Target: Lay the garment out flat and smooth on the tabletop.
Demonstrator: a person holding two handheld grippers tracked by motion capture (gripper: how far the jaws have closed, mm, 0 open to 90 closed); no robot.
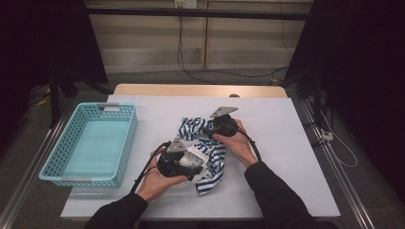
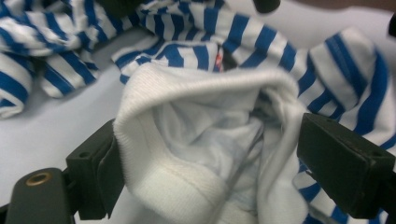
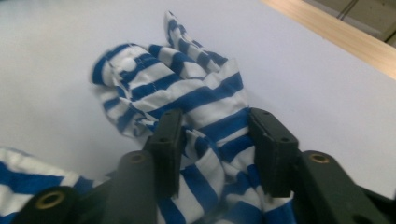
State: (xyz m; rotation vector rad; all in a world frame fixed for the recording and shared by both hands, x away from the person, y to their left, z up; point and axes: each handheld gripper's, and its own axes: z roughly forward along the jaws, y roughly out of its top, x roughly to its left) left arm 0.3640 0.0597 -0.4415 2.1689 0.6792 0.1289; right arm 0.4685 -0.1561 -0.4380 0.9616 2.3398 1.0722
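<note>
A white-covered table (image 1: 286, 143) carries everything, and both hands work near its middle. To the left of the left gripper (image 1: 199, 168), well apart from it, stands a light blue plastic basket (image 1: 125, 138) with a perforated wall; its inside is bare.

Between the two grippers lies a blue-and-white striped garment (image 1: 215, 157), crumpled into a loose heap. In the left gripper view the garment (image 2: 280, 51) spreads beyond the jaws, and its plain white ribbed cuff or collar (image 2: 196, 140) – I cannot tell which – sits between them. The two jaws stand wide apart, one touching the white fabric on each side, so the left gripper (image 2: 205, 158) is open around this fold and not pressed on it.

The right gripper (image 1: 210, 128) is at the far end of the heap, held by the person's right hand (image 1: 236, 140). In the right gripper view the jaws are a moderate way apart with a bunch of striped cloth (image 3: 187, 88) between them – the fabric fills the gap, and the right gripper (image 3: 215, 149) seems to hold it, though not tightly closed. Beyond these jaws a loose end of the garment lies on the table (image 3: 317, 79).
</note>
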